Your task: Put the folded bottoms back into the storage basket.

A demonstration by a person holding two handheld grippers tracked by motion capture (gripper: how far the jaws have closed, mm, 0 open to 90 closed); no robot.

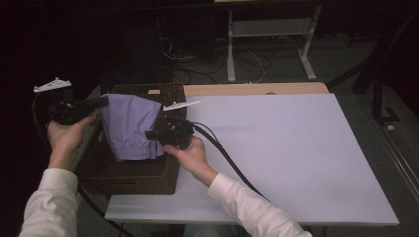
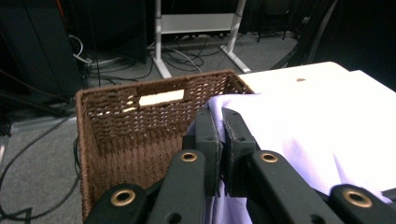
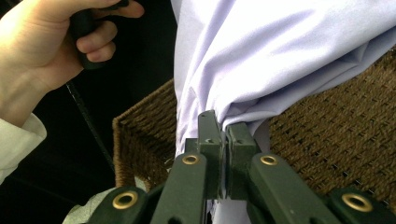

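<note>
At the far left of the high view we have our left hand-held gripper (image 1: 101, 102) clenched on one upper edge of the lilac cloth (image 1: 129, 126); in the left gripper view its jaws stand pressed together with the fabric pinched between them. The cloth hangs spread over the brown wicker basket (image 1: 143, 175), which sits at the left end of the white counter (image 1: 276, 148), and its lower part drapes toward the basket's inside. Moving right, our right hand-held gripper (image 1: 150, 134) is likewise clamped on the cloth's lower right edge, just above the basket's rim; the right gripper view shows a gathered fold caught between its closed jaws.

We judge the step in hand to be lifting the cloth clear of the basket and bringing it over the counter. To do it well, we should keep both grips firm, raise the two grippers together so the fabric stays taut between them, and let the hanging edge clear the wicker rim before swinging right, since the rough weave could snag a dragging hem. The open counter to the right gives room to lay it flat.
</note>
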